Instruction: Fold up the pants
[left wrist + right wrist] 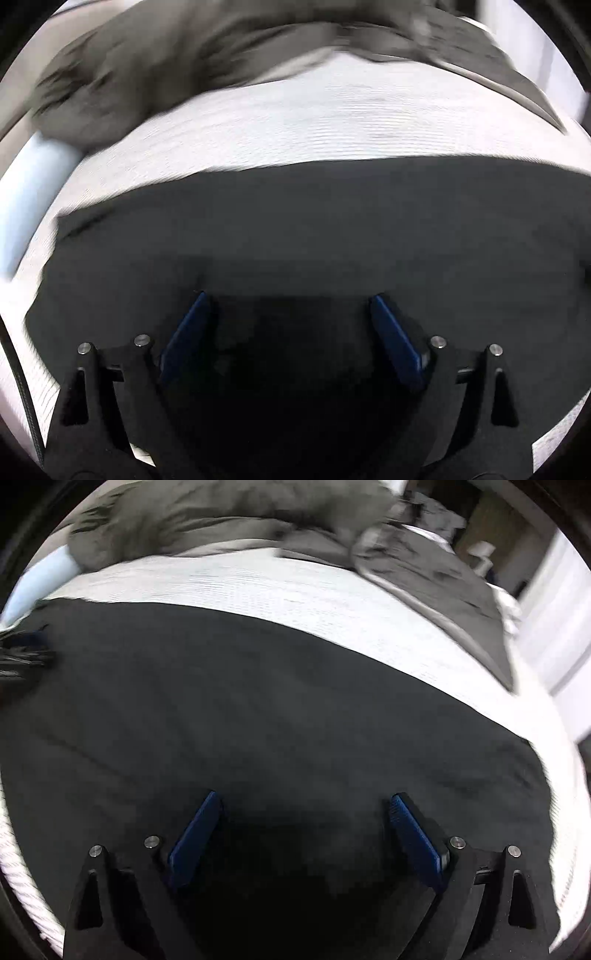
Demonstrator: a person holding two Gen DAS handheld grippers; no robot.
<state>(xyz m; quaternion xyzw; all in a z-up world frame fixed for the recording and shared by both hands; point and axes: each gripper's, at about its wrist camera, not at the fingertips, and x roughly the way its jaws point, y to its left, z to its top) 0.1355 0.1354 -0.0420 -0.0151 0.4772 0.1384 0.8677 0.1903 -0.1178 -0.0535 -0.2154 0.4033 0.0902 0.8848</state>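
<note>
The dark charcoal pants (pixel 314 229) lie flat on the white ribbed bedspread (pixel 295 122). In the left wrist view my left gripper (pixel 290 299) hovers just over the pants, its blue pads (pixel 188 332) wide apart with nothing between them. In the right wrist view the pants (pixel 240 701) fill the lower frame, their far edge running diagonally. My right gripper (pixel 306 797) is also open and empty over the cloth. My left gripper shows blurred at the far left edge of the right wrist view (pixel 22 653).
A rumpled grey blanket (pixel 184 55) lies along the far side of the bed, also in the right wrist view (pixel 258 520). A pale blue pillow (pixel 33 177) sits at the left. White furniture (pixel 554 609) stands at the right. Both views are motion-blurred.
</note>
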